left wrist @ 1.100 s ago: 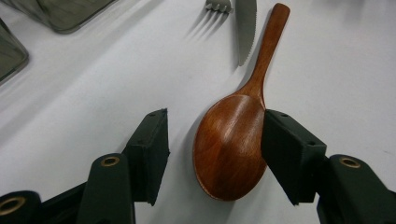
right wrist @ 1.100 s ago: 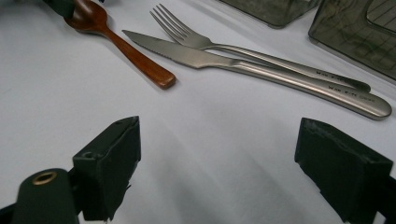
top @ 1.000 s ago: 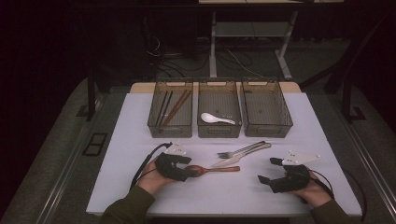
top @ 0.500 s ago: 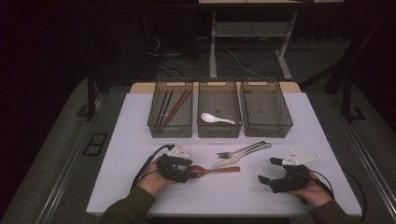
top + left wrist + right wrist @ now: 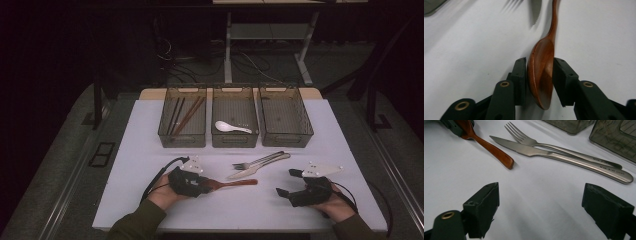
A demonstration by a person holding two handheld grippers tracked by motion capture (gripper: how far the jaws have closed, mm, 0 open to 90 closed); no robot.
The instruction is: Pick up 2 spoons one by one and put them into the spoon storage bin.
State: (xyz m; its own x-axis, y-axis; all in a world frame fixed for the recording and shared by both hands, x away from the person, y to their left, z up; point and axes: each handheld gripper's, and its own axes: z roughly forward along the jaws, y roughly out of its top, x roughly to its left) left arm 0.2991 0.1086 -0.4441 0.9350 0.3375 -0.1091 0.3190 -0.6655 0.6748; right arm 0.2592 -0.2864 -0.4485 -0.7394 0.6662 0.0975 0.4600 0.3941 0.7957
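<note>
My left gripper (image 5: 539,75): jaws just closed in, pads now pressing wooden spoon (image 5: 541,72) bowl, on white table (image 5: 150,150) | right gripper (image 5: 541,210): wide open, empty | knife (image 5: 554,153) handle lettering unreadable

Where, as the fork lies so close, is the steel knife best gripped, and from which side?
Probably the knife by its handle's thick rounded end, which reaches just past the fork. Come from above, fingers across the handle, one on its free near side. The blade lies thin and flat on the table, and the fork hugs the far side.
</note>
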